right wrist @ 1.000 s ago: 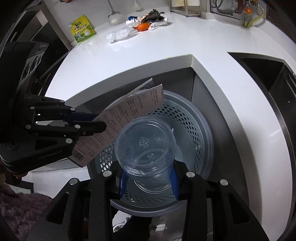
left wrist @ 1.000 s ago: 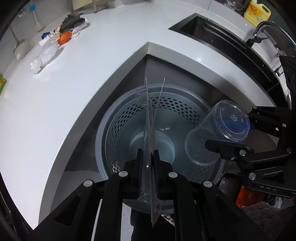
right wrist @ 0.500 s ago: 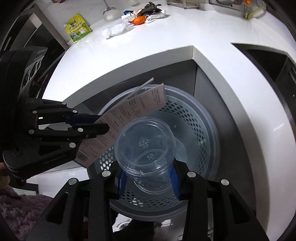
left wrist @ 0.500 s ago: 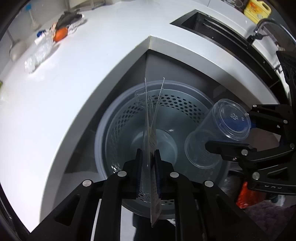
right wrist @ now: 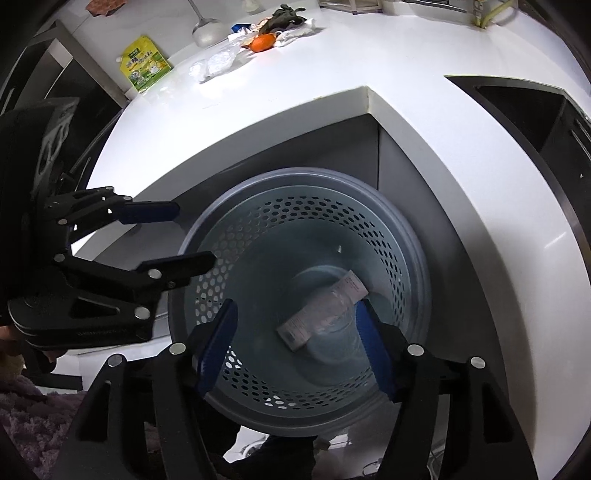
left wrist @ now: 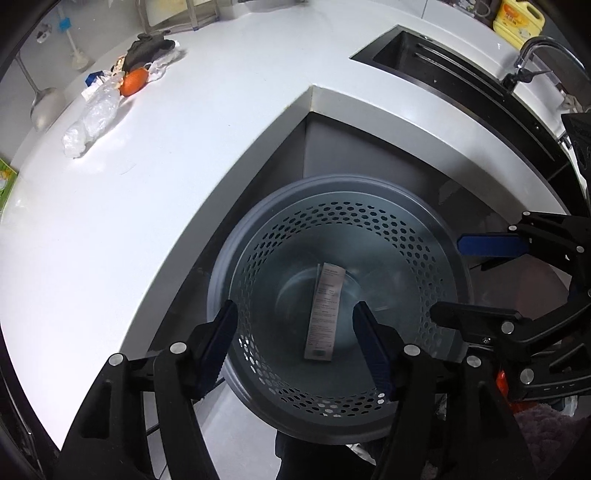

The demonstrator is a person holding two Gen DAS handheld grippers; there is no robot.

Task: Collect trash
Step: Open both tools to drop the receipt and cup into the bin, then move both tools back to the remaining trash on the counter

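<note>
A white counter (left wrist: 184,184) is wrapping around the left wrist view from nine o'clock to two o'clock, bending at a corner near the centre. A grey cabinet panel (left wrist: 351,147) is standing just beneath that corner. At one o'clock a dark sink (left wrist: 424,62) is sitting sunk into the counter, with a faucet (left wrist: 535,51) arching beside it and a yellow jug (left wrist: 519,18) standing behind. A ladle (left wrist: 44,110) is lying at ten o'clock. Purple fluffy fabric (right wrist: 26,424) is showing at eight o'clock in the right wrist view.

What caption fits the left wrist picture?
Left gripper, jaws opening, nothing between them, above the perforated bin where the receipt lies.
</note>
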